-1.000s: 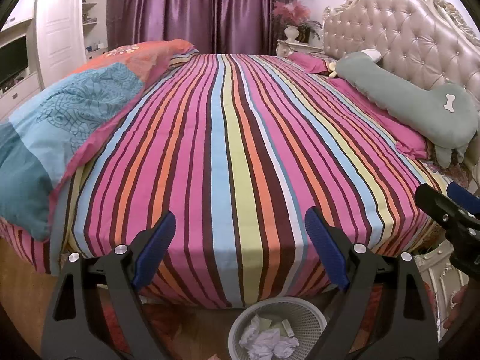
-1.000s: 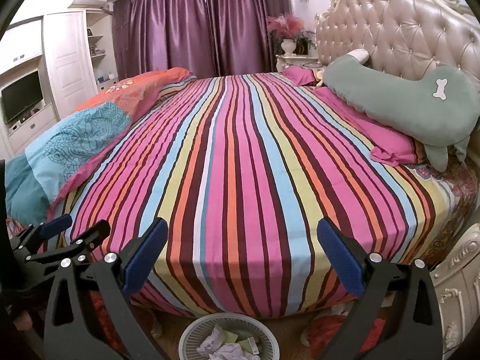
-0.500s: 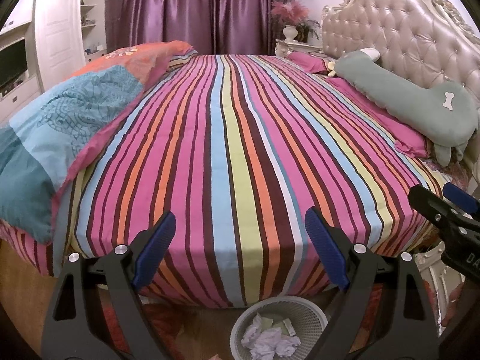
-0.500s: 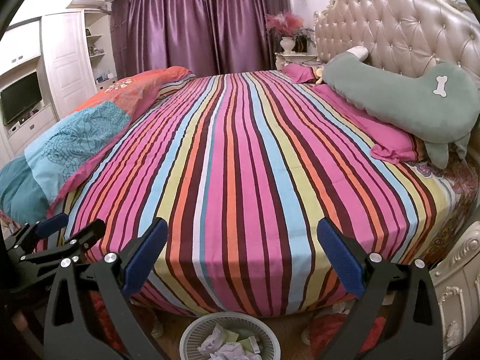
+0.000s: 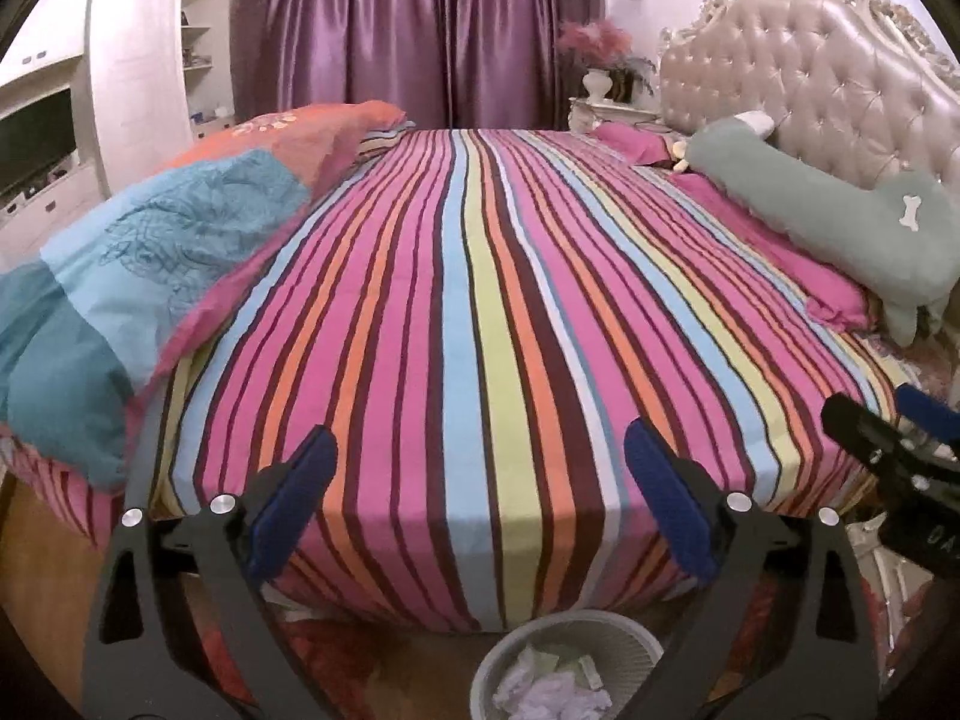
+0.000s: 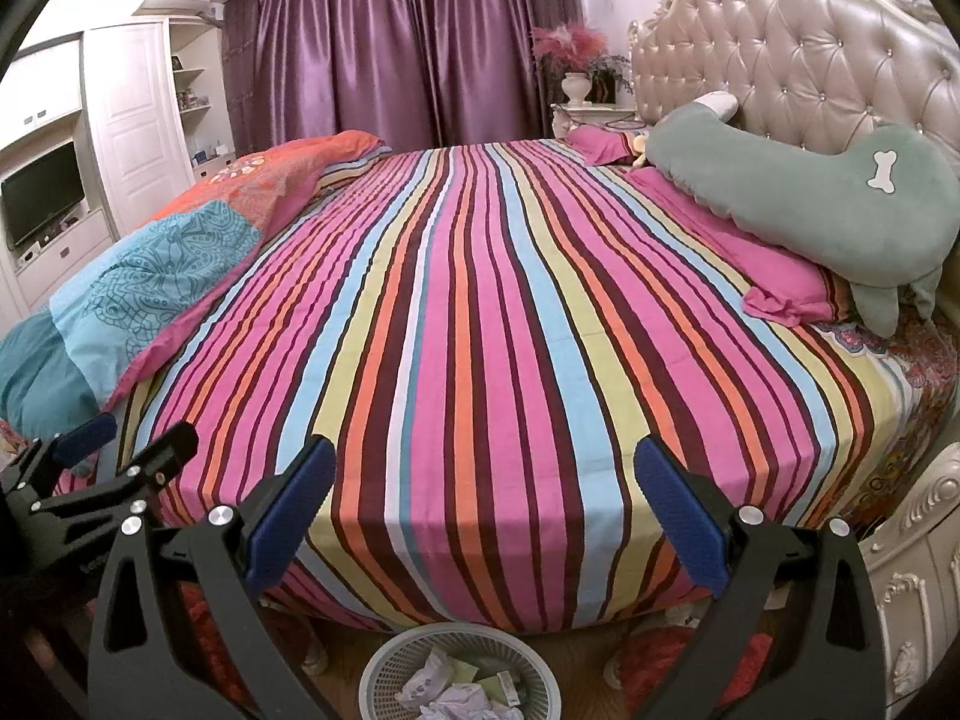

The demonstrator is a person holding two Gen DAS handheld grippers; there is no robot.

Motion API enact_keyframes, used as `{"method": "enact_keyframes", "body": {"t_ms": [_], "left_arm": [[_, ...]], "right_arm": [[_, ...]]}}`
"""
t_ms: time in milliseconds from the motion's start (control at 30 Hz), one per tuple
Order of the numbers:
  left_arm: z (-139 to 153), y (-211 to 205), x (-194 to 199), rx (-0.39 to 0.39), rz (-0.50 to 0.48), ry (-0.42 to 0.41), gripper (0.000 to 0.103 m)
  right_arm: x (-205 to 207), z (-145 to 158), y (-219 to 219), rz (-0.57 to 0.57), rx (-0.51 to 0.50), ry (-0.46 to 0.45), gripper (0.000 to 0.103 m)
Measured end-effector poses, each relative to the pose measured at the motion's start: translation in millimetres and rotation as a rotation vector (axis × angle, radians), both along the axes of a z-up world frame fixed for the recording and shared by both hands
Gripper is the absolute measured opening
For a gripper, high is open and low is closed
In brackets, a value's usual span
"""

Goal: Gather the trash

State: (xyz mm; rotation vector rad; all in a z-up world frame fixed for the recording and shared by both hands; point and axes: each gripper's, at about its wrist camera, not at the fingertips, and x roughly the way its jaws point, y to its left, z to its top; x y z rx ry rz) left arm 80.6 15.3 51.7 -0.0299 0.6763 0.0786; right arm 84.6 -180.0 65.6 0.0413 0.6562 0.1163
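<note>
Left gripper (image 5: 477, 501): your jaws are wide, empty.
Right gripper (image 6: 483, 507): wide, empty too.
Trash (image 6: 447, 693): in the basket (image 6: 390, 657), on the floor under both grippers; none visible on the bed (image 6: 480, 300).

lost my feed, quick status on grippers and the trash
Left gripper open, empty. Right gripper open, empty. Crumpled paper in the waste basket on the floor; no trash visible on the striped bed. Nothing in the way.
</note>
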Motion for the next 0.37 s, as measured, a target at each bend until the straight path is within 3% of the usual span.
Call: {"method": "enact_keyframes", "body": {"t_ms": [367], "left_arm": [[-0.1,1.8,2.8,-0.020,-0.029,0.021,0.094]], "right_arm": [[1.3,-2.2,-1.9,-0.003,0.010,0.007,0.095]]}}
